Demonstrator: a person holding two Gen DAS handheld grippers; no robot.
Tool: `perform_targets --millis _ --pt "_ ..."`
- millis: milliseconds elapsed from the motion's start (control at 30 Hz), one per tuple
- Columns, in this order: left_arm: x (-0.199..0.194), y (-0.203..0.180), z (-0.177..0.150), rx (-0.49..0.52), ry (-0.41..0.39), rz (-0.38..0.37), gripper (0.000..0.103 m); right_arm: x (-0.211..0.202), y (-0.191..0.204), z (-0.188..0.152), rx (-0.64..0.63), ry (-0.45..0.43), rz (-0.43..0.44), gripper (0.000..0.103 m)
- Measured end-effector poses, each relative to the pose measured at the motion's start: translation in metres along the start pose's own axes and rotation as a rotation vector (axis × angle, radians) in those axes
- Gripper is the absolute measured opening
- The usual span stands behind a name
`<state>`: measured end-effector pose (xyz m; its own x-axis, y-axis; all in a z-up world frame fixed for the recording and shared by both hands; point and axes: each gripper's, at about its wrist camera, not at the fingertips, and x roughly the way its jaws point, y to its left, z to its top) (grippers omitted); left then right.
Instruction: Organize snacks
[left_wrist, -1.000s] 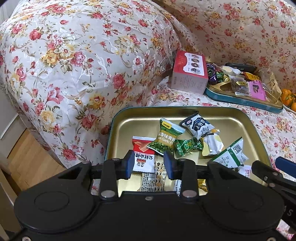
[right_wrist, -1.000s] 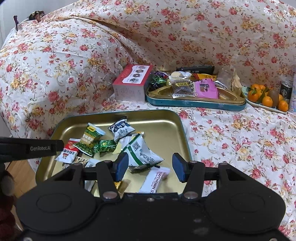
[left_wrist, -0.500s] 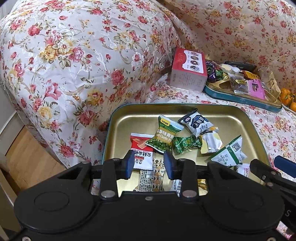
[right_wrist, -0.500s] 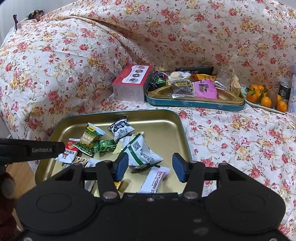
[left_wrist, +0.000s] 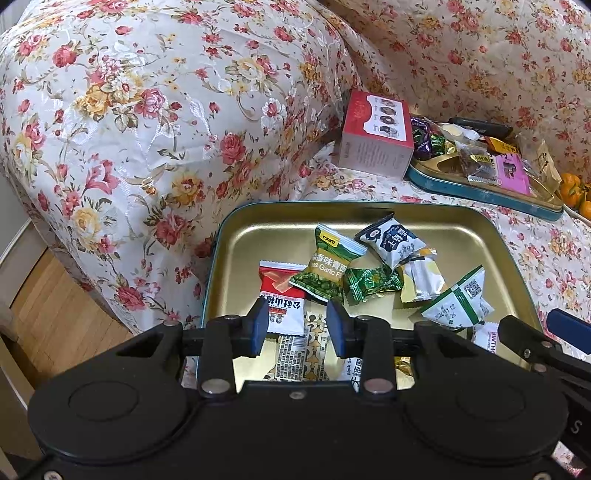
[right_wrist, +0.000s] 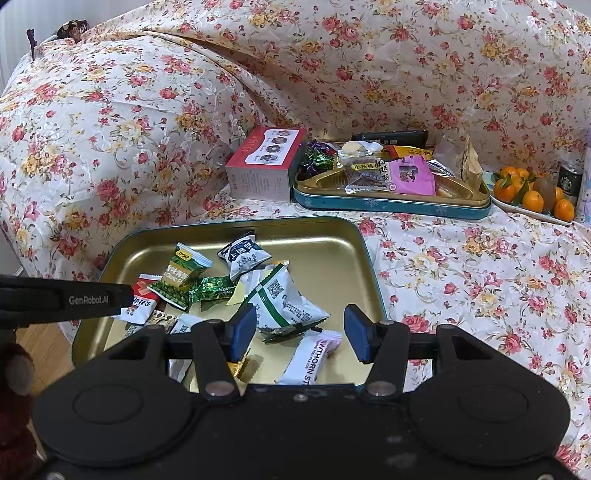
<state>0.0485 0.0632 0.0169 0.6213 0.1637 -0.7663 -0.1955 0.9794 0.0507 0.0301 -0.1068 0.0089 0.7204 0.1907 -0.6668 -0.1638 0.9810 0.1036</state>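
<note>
A gold tin lid (left_wrist: 258, 236) (right_wrist: 332, 251) lies on the floral sofa with several wrapped snacks in it: a red-white pack (left_wrist: 282, 295), a green garlic pea pack (left_wrist: 327, 273) (right_wrist: 179, 275), a navy-white pack (left_wrist: 391, 243) (right_wrist: 242, 256), a white-green pack (left_wrist: 458, 304) (right_wrist: 284, 301) and a white hawthorn bar (right_wrist: 314, 354). My left gripper (left_wrist: 297, 326) is open and empty above the lid's near left part. My right gripper (right_wrist: 301, 330) is open and empty above the lid's near right part, over the hawthorn bar.
A teal tin (right_wrist: 391, 206) (left_wrist: 480, 192) full of snacks sits further back, with a red-white box (right_wrist: 264, 162) (left_wrist: 376, 136) at its left. A plate of oranges (right_wrist: 528, 192) and a can (right_wrist: 569, 181) stand at the far right. The sofa edge and wood floor (left_wrist: 48, 325) lie to the left.
Both views have shifted slightly; the lid and snacks sit a little lower and nearer in the right view. Both grippers stay open and empty.
</note>
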Motion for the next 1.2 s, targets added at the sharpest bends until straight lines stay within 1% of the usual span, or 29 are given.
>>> perform_targets --millis 733,1033,1200 --pt "-0.0005 -0.0001 0.0001 0.007 0.001 -0.007 0.045 -0.0004 0.0025 0.0 0.001 -0.001 0.0 0.055" --pt "-0.0029 0.0002 0.0008 0.013 -0.004 -0.026 0.045 -0.0007 0.0025 -0.0002 0.0 -0.001 0.001 0.055" --pt "-0.0009 0.0011 0.0007 0.006 0.007 -0.029 0.045 -0.0007 0.002 -0.0001 0.001 -0.001 0.001 0.055"
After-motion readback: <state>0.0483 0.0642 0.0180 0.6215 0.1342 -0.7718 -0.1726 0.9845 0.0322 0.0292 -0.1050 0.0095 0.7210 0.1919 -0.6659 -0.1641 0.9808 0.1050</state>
